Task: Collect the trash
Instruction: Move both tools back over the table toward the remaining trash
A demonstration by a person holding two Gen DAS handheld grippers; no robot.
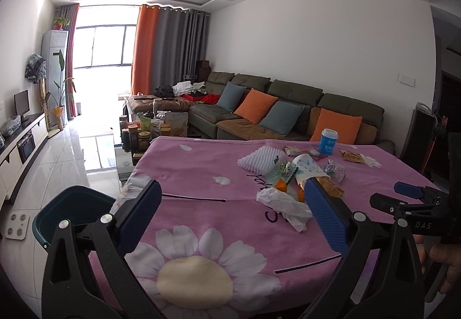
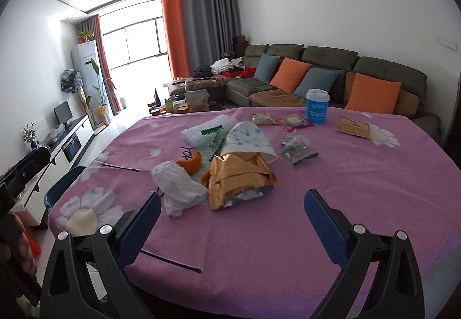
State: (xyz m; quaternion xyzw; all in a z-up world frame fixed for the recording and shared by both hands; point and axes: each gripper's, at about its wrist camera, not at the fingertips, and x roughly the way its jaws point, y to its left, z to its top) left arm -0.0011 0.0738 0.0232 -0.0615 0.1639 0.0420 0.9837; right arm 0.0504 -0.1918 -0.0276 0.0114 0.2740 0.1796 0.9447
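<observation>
Trash lies in a heap on the pink flowered tablecloth [image 2: 288, 226]: a crumpled white tissue [image 2: 178, 189], a gold snack wrapper [image 2: 239, 180], orange peel [image 2: 191, 164], a paper cone cup [image 2: 247, 140], white foam netting [image 2: 201, 128] and a clear wrapper [image 2: 296, 148]. My right gripper [image 2: 230, 203] hangs open just short of the gold wrapper and tissue. My left gripper [image 1: 230, 198] is open over the cloth, with the tissue [image 1: 285, 206] just inside its right finger. A dark teal bin [image 1: 72, 212] stands on the floor at the table's left.
A blue and white cup [image 2: 317, 107], flat snack packets [image 2: 291, 120] and a brown packet [image 2: 353, 127] lie toward the table's far edge. Behind stand a green sofa [image 2: 331, 68] with cushions, a cluttered coffee table [image 1: 144, 131] and a TV cabinet [image 1: 20, 146] on the left wall.
</observation>
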